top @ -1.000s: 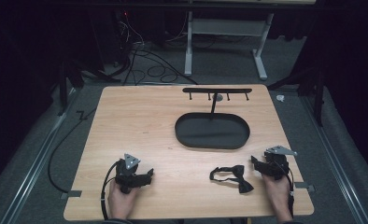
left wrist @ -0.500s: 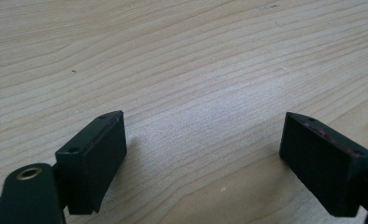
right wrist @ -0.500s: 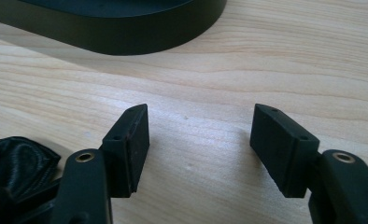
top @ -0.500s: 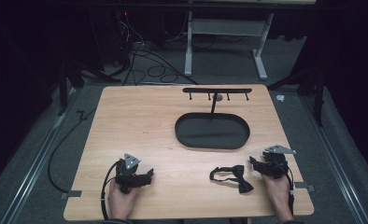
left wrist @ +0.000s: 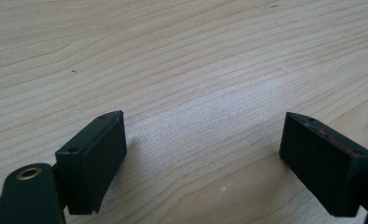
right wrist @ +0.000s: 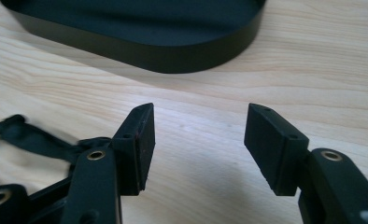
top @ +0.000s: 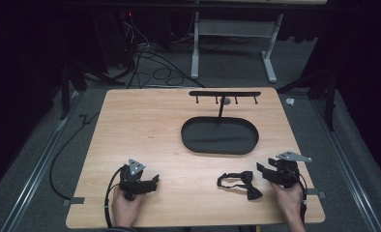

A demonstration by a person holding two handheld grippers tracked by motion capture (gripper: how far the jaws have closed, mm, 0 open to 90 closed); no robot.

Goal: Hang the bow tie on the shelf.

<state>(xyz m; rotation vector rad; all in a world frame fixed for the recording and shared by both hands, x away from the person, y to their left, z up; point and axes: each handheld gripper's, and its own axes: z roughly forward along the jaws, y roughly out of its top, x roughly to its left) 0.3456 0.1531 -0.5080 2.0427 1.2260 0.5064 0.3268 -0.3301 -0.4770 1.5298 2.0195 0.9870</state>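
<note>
- my right tongs [top: 262,170] sit wide apart, holding nothing, just right of the black bow tie [top: 240,183] on the desk [top: 145,125]
- left tongs [top: 152,182] also spread wide over bare wood
- black oval tray [top: 220,136] sits behind the tie

Bow tie [top: 240,184] lies before tray [top: 188,138], on table [top: 130,125].

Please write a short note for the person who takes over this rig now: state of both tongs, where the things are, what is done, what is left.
Left tongs: open, holding nothing, over bare wood at the near left.
Right tongs: open, holding nothing, just right of the black bow tie.
Bow tie: flat on the table, near right, not gripped.
Black oval tray with its hook stand: behind the bow tie.
Done: nothing visible yet.
Left: probably grasp the bow tie and move it to the tray or hooks.
</note>
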